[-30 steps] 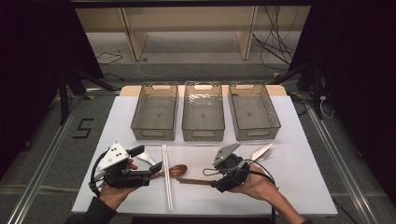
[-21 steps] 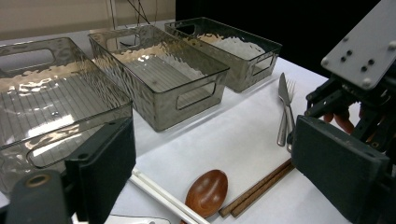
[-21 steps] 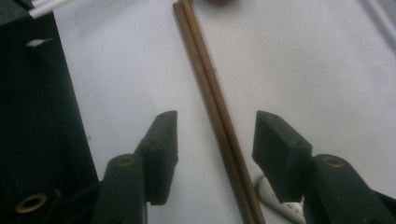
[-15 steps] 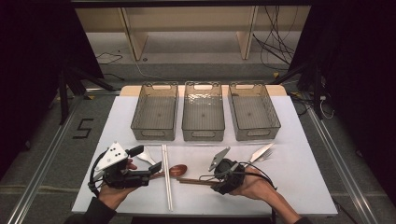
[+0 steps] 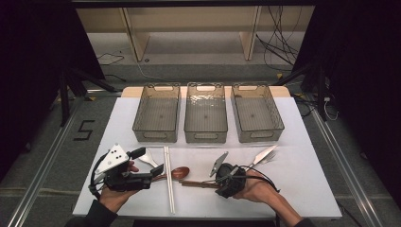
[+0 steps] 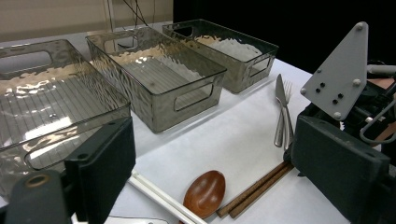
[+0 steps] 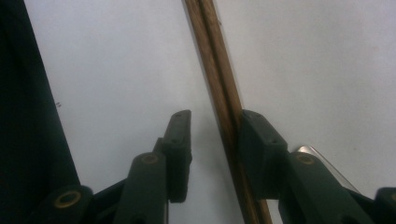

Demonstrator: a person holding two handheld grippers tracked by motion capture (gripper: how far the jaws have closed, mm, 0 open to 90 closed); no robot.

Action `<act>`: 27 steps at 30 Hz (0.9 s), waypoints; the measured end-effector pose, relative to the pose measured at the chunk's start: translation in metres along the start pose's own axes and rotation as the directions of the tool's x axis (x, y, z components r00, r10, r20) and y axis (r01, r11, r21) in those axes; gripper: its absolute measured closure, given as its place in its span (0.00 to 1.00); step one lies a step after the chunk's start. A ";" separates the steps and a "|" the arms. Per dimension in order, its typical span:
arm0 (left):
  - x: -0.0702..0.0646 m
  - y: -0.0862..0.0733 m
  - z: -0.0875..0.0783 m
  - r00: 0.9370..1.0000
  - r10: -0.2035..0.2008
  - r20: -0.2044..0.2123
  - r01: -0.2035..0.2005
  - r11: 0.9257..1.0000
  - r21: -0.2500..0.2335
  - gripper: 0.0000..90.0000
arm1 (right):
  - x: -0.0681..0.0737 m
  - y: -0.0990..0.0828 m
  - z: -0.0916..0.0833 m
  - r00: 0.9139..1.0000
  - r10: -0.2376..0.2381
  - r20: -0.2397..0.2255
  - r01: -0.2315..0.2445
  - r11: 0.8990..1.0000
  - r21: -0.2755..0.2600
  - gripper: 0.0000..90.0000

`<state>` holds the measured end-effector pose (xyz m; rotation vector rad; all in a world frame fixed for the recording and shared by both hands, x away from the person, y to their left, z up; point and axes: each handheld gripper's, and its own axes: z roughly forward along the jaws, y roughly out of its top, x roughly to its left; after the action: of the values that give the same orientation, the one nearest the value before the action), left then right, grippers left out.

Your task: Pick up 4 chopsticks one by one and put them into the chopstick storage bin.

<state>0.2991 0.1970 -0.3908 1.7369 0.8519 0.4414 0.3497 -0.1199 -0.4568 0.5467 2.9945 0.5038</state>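
My right gripper [image 7: 212,140], jaws just closing, straddles the pair of dark brown wooden chopsticks [image 7: 219,84] lying on the white tabletop [image 7: 116,70] beside the brown wooden spoon [image 5: 180,172], not yet clamped; one pad touches, so uneven pressure could split the pair.

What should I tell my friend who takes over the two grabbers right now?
Left gripper: open, holding nothing, near the brown wooden spoon.
Right gripper: open, jaws just closing around the pair of brown wooden chopsticks lying on the white table; not gripped yet.
Three clear plastic bins: empty.
Done: nothing binned.
Left: probably grip the chopsticks, bin them, then the other cutlery.
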 end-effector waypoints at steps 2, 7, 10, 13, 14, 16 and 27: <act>0.000 0.000 0.000 1.000 0.000 0.001 0.000 1.000 0.000 0.15 | 0.000 0.000 0.001 1.000 -0.014 -0.001 0.015 1.000 0.011 0.76; 0.000 0.000 0.000 1.000 0.000 0.001 0.000 1.000 -0.001 0.15 | 0.002 0.002 0.003 0.999 -0.047 0.002 0.047 0.997 0.057 0.80; 0.000 0.000 0.000 1.000 0.001 0.001 -0.001 1.000 -0.002 0.15 | 0.003 0.003 0.002 0.999 -0.050 0.004 0.050 0.995 0.081 0.84; 0.000 0.000 0.000 1.000 0.002 0.002 -0.002 1.000 -0.004 0.15 | 0.003 0.003 0.002 0.998 -0.068 -0.003 0.068 0.993 0.100 0.87; 0.000 0.000 0.000 1.000 0.003 0.002 -0.003 1.000 -0.004 0.15 | 0.005 0.004 0.002 0.997 -0.072 -0.005 0.072 0.992 0.108 0.88; -0.001 0.000 0.000 1.000 0.003 0.002 -0.003 1.000 -0.006 0.15 | 0.006 0.005 0.001 0.996 -0.085 -0.010 0.086 0.989 0.122 0.89; -0.001 0.000 0.000 1.000 0.004 0.002 -0.004 1.000 -0.007 0.15 | 0.009 0.007 0.002 0.990 -0.137 -0.014 0.138 0.980 0.141 0.94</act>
<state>0.2986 0.1965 -0.3903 1.7326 0.8449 0.4440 0.3439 -0.1101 -0.4565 0.3427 3.0598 0.2848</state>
